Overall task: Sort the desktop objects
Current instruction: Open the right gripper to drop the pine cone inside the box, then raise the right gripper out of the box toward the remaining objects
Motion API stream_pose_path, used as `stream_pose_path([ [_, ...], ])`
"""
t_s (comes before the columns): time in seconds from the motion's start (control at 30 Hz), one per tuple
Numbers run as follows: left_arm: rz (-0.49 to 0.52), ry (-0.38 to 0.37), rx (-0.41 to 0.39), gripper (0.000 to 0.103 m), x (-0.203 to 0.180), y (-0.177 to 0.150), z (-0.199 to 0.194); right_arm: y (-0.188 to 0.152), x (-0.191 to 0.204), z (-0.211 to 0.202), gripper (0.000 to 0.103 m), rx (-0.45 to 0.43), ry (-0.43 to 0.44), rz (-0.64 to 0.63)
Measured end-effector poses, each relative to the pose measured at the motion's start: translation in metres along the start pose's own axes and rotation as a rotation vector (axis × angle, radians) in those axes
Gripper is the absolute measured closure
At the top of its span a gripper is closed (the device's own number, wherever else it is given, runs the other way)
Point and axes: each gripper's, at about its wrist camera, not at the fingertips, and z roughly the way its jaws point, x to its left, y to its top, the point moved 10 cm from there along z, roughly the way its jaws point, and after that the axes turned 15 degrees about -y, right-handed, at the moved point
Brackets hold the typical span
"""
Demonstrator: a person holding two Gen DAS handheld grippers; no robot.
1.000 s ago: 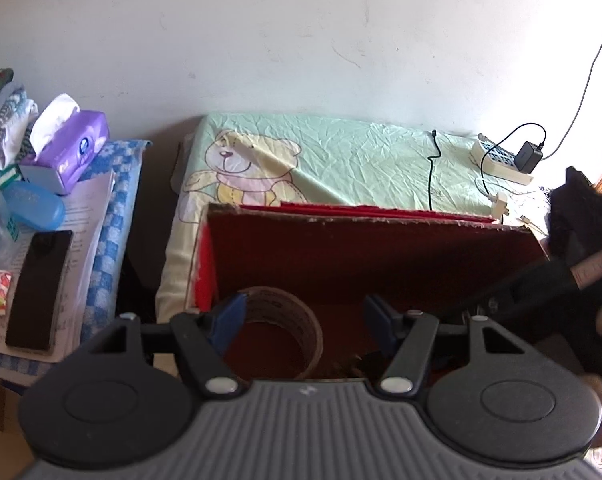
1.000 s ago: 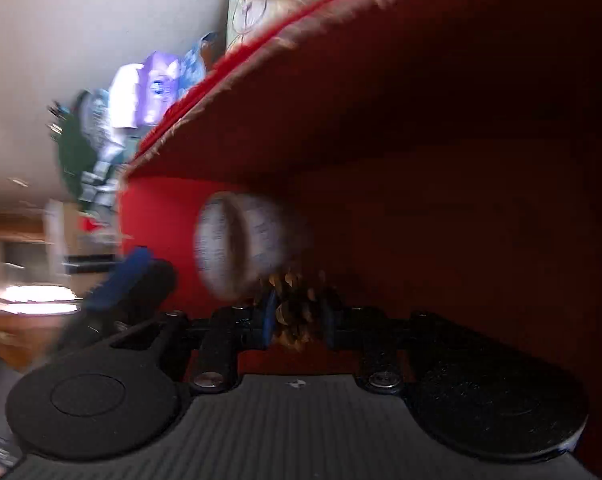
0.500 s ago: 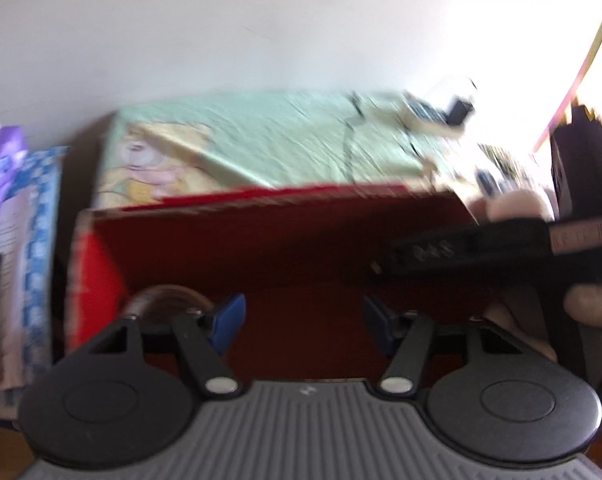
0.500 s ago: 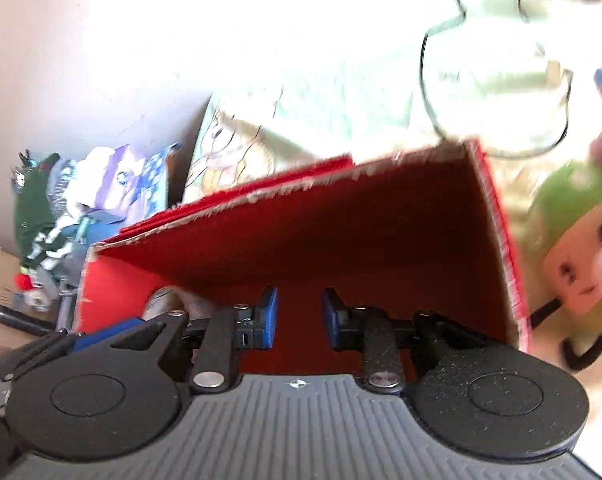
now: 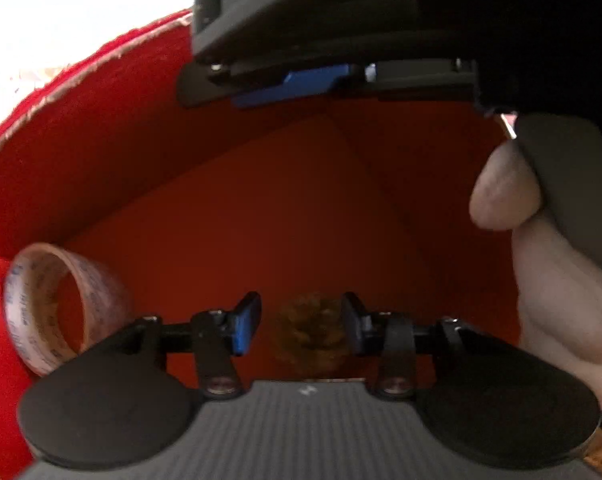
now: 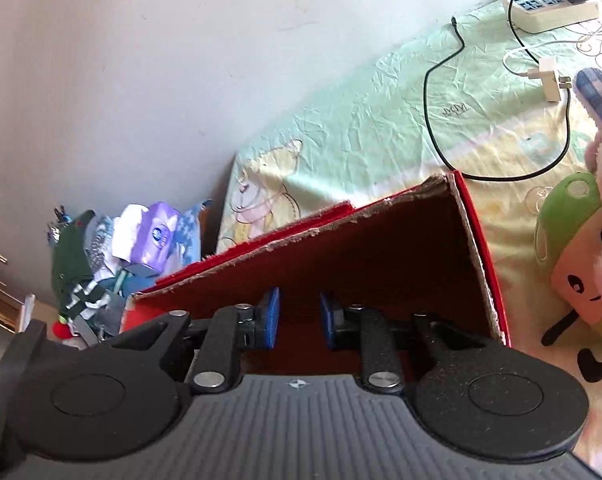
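My left gripper [image 5: 299, 328] is deep inside the red box [image 5: 261, 208], open. A blurred brown, pine-cone-like thing [image 5: 309, 334] lies on the box floor in the gap between its fingers; I cannot tell whether they touch it. A roll of tape [image 5: 57, 308] stands on edge against the box's left wall. The body of the right gripper [image 5: 321, 36] hangs overhead, with a hand [image 5: 549, 272] at the right. In the right wrist view my right gripper [image 6: 299, 320] sits above the red box [image 6: 477, 240], its blue pads a little apart with nothing between them.
The box sits on a bear-print cloth [image 6: 361, 120]. A black cable [image 6: 433, 120], a power strip [image 6: 549, 4] and a white plug [image 6: 551, 80] lie behind it. Plush toys [image 6: 573, 256] are to the right. A purple tissue pack [image 6: 153, 240] and clutter are to the left.
My right gripper let go of the brown thing inside the box and rose out above it. My left gripper dropped into the box, with the brown thing now between its fingers.
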Motion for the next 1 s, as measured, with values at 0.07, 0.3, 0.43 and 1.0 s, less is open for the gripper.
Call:
stream_pose_path([
  [0.07,0.012,0.058,0.032,0.05,0.005,-0.006,0.001,0.002,0.001,-0.001,0.08,-0.013,-0.009,-0.004],
  [0.3,-0.033,0.191,0.048,0.047,0.033,-0.036,-0.013,0.002,0.005,0.002,0.079,-0.017,-0.004,-0.008],
  [0.43,-0.111,0.289,0.001,0.048,0.056,-0.049,-0.028,0.001,0.006,0.003,0.078,-0.012,-0.007,-0.022],
  [1.0,-0.231,0.349,-0.154,0.032,0.06,-0.068,-0.058,-0.005,0.008,0.007,0.075,0.015,-0.043,-0.082],
])
